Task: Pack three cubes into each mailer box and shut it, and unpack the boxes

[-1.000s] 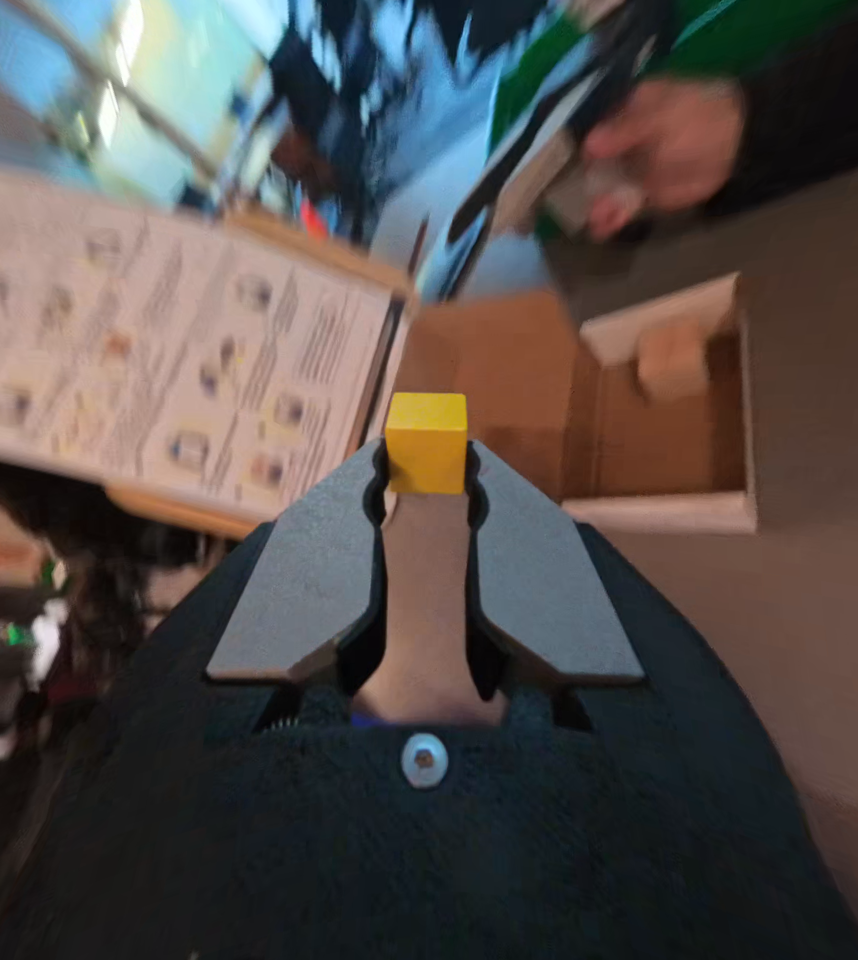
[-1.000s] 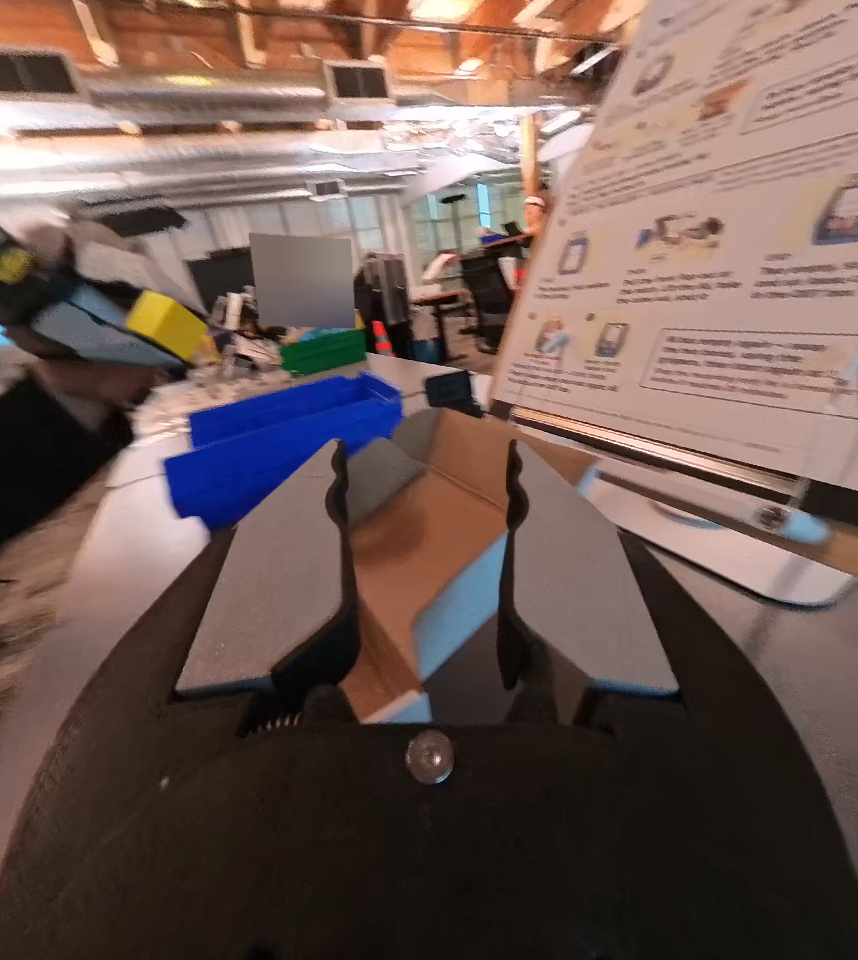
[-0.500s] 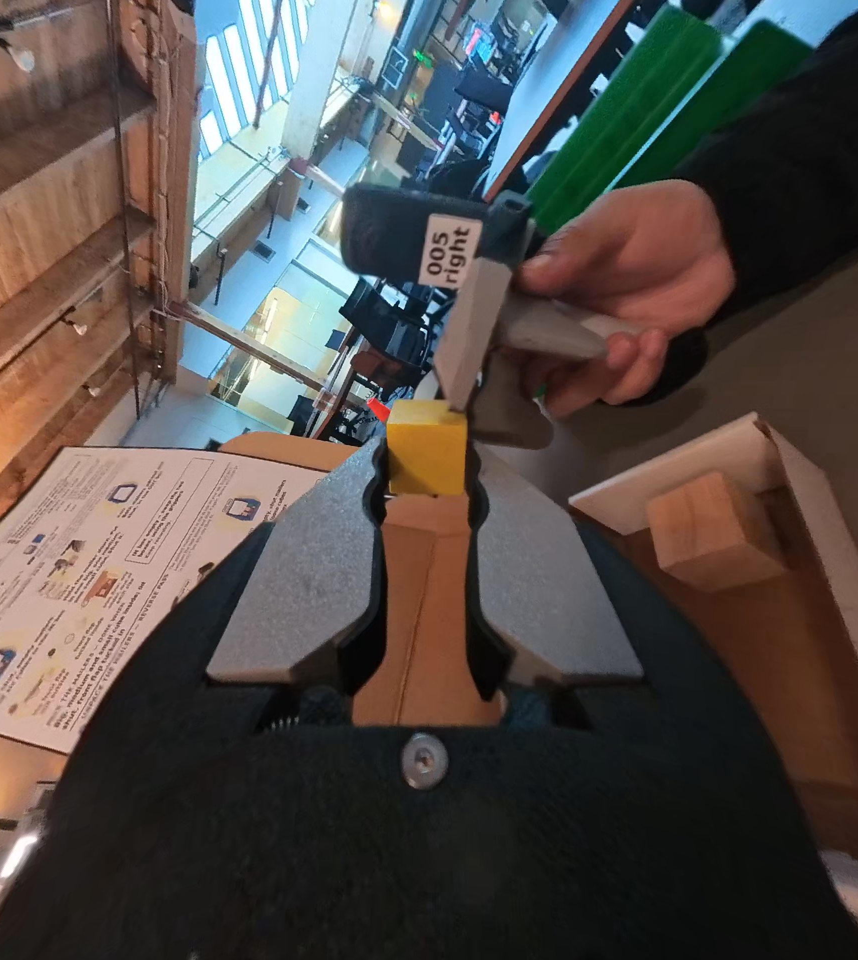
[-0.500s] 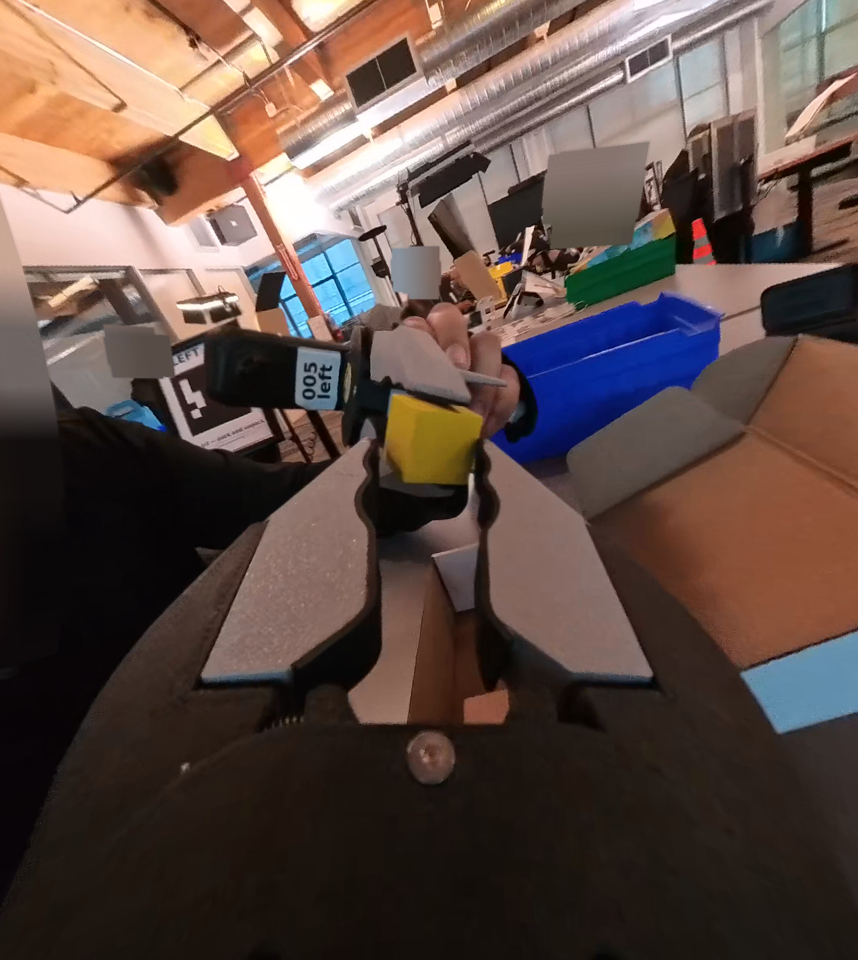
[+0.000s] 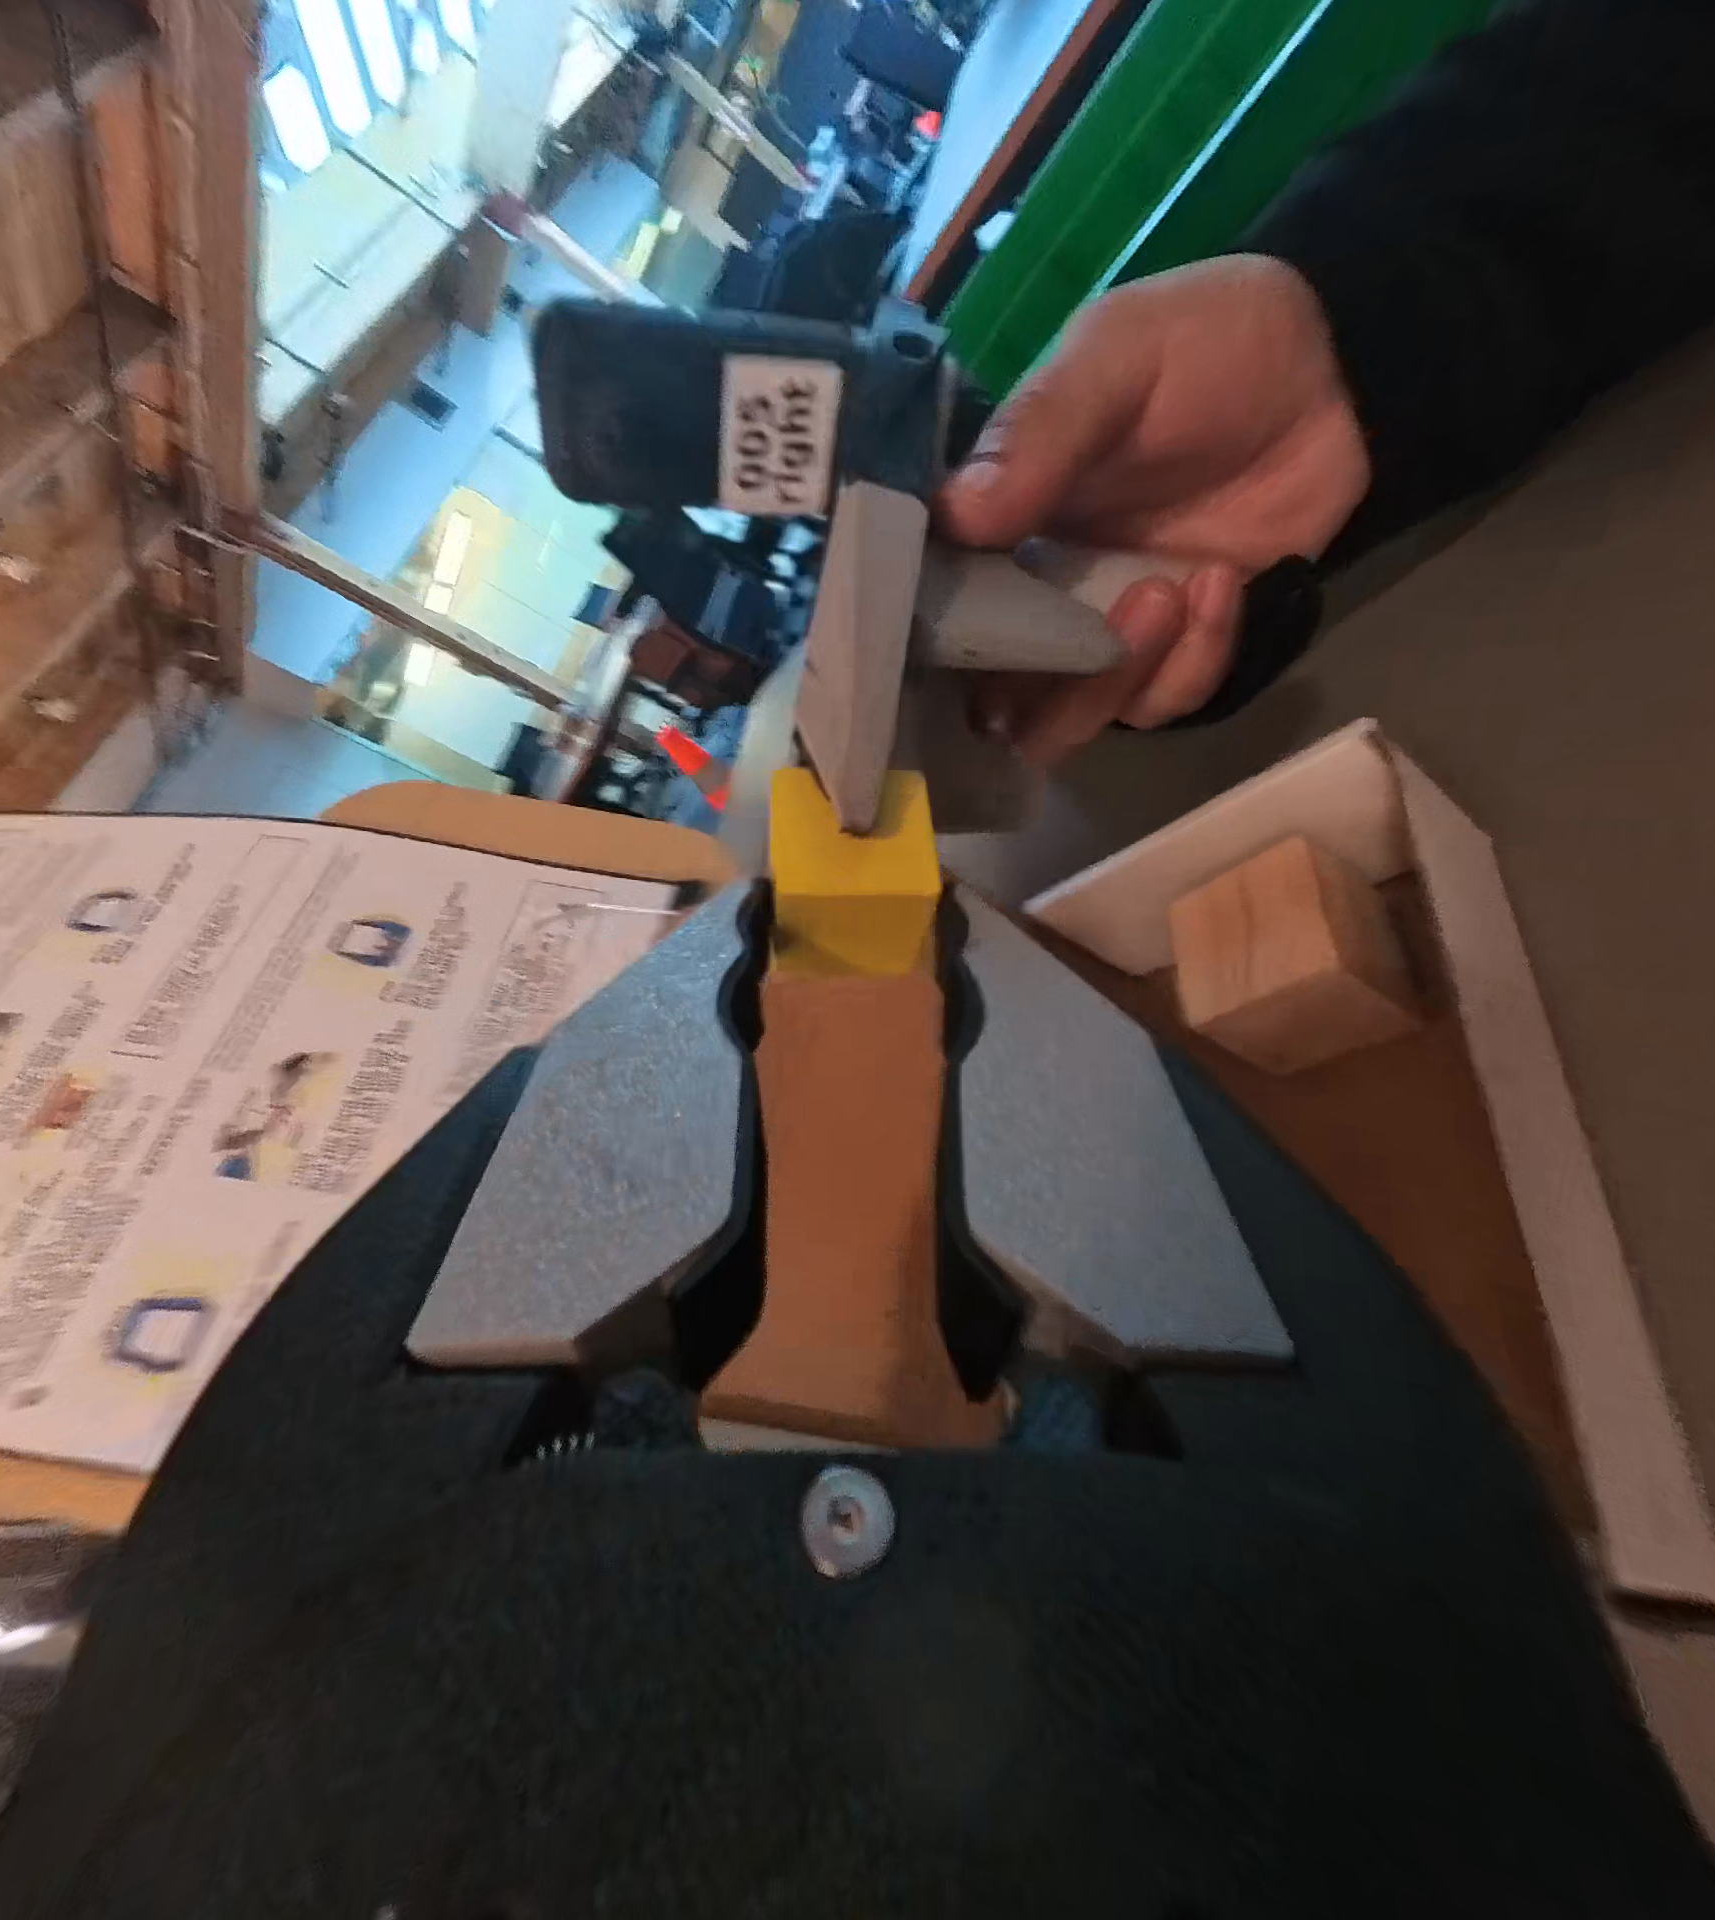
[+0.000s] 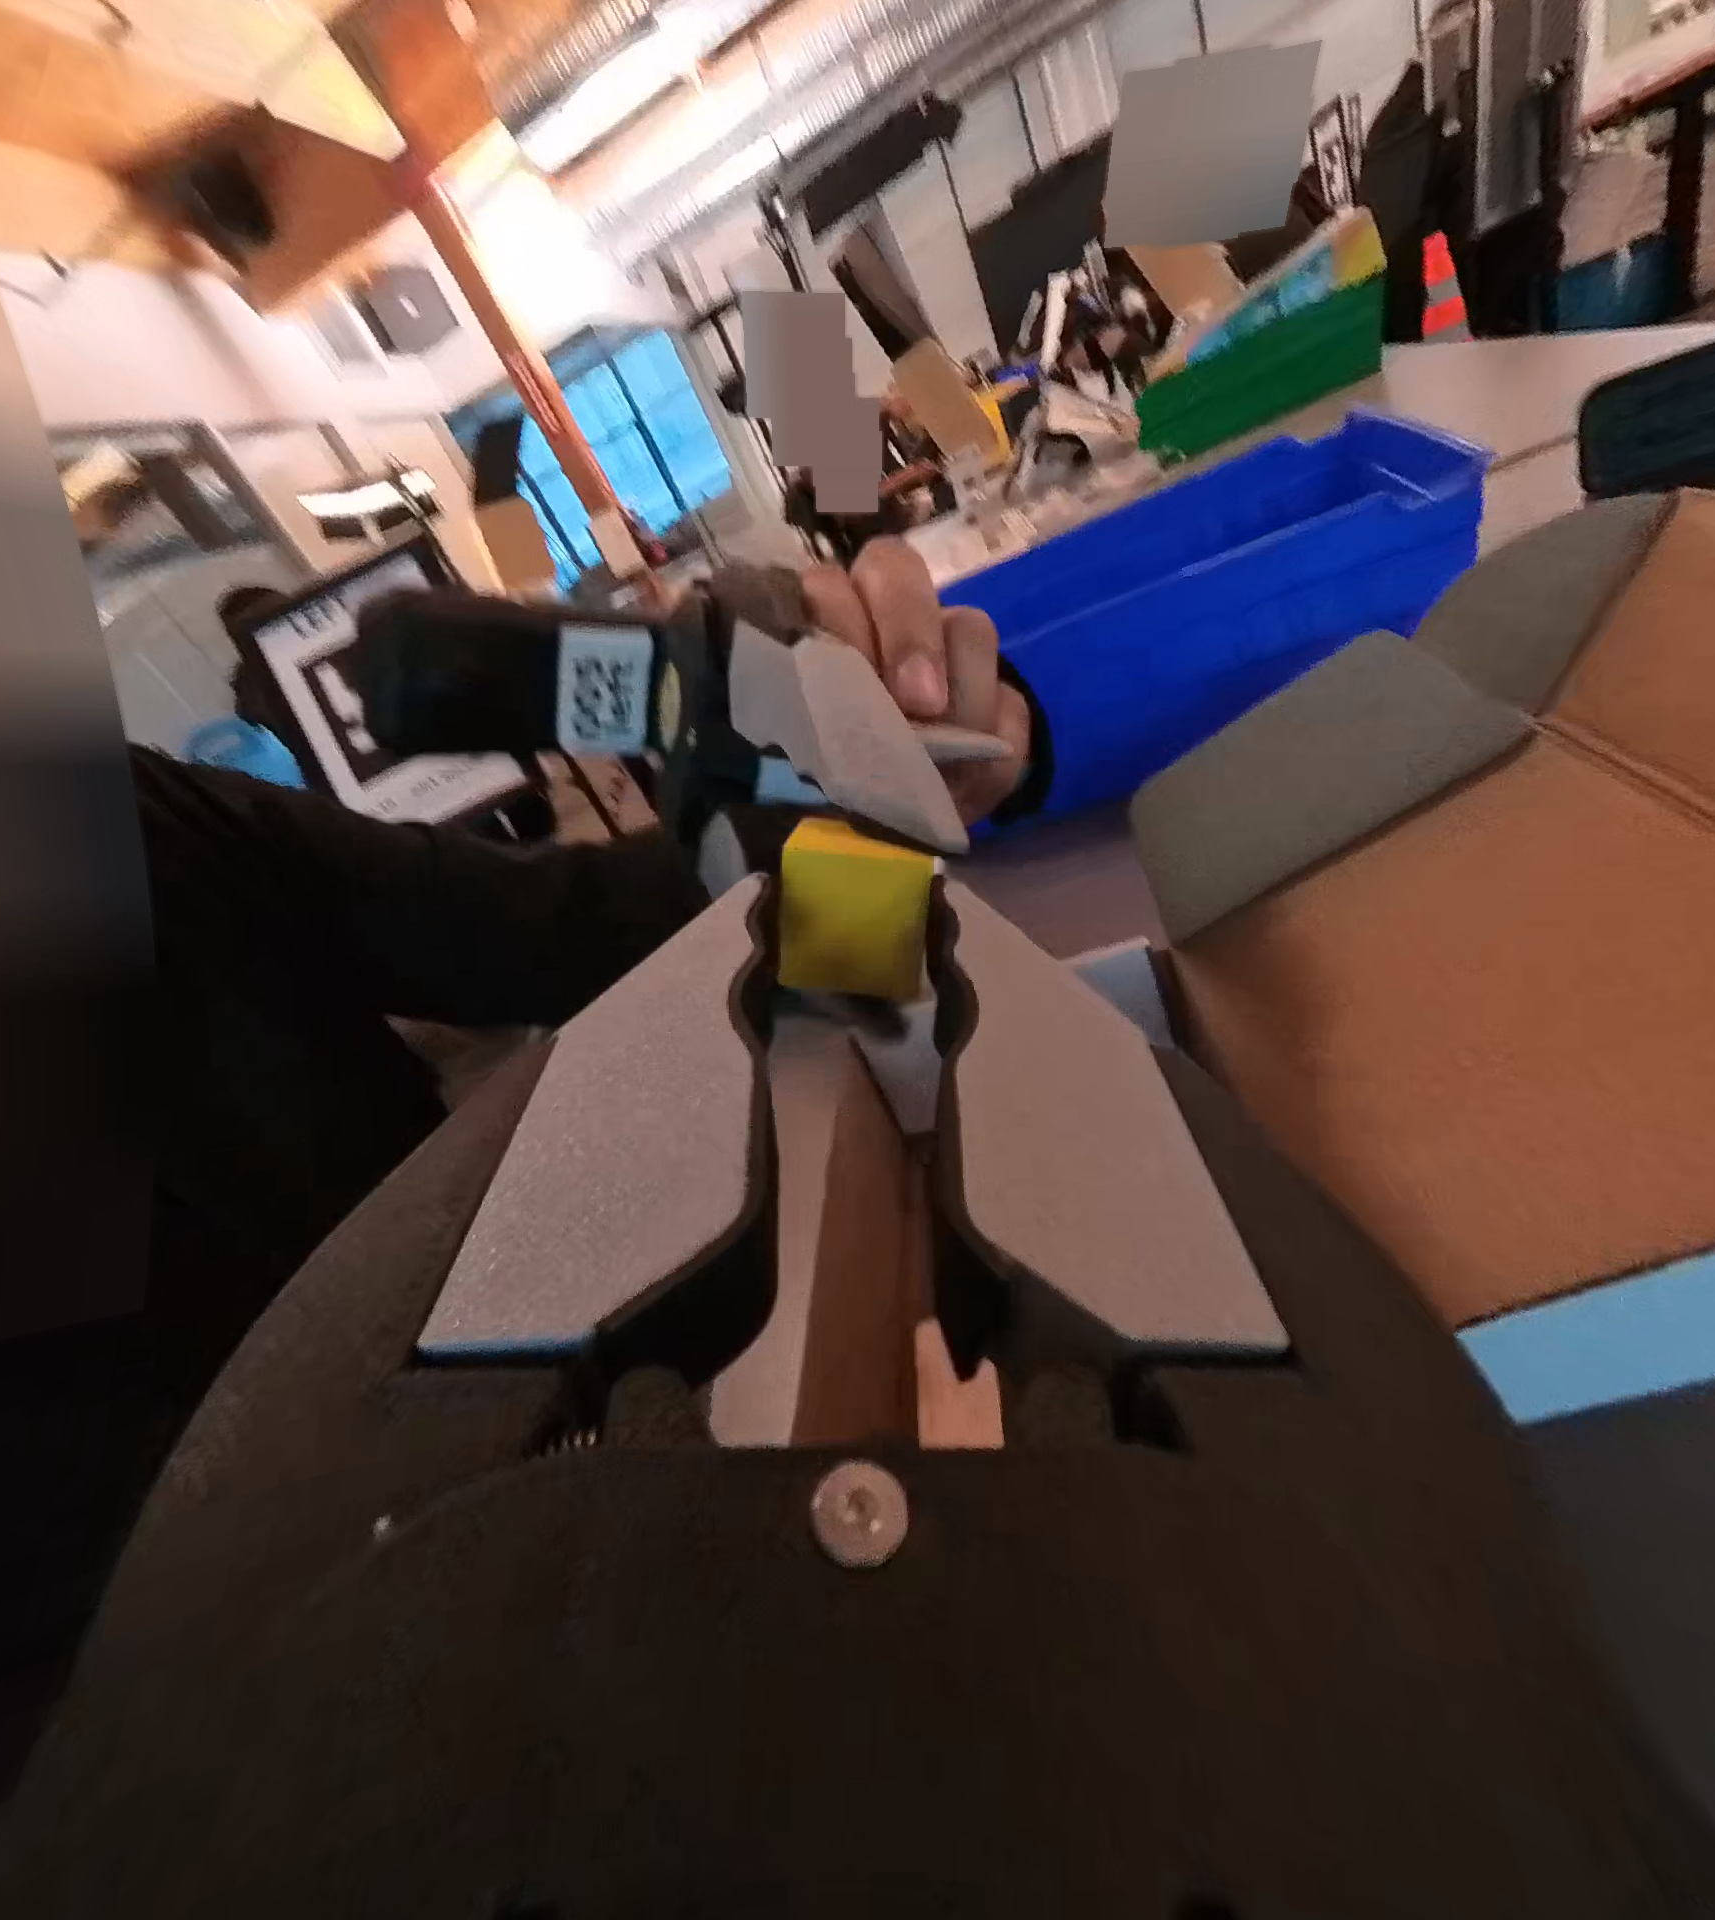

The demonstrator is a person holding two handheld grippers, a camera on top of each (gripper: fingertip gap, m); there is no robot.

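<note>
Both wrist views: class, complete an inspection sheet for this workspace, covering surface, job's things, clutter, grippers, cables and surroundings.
Surface: grey table, bare where visible.
Job's things: yellow cube held in the air above the open box; wooden cube lies inside the box.
Clutter: blue bin, green bin, printed sheet.
Grippers: left gripper shut on the yellow cube; right gripper has a finger on each side of the same cube, grip unclear.
Cables: nothing seen.
Surroundings: open workshop with desks, wooden ceiling and an orange cone.
</note>
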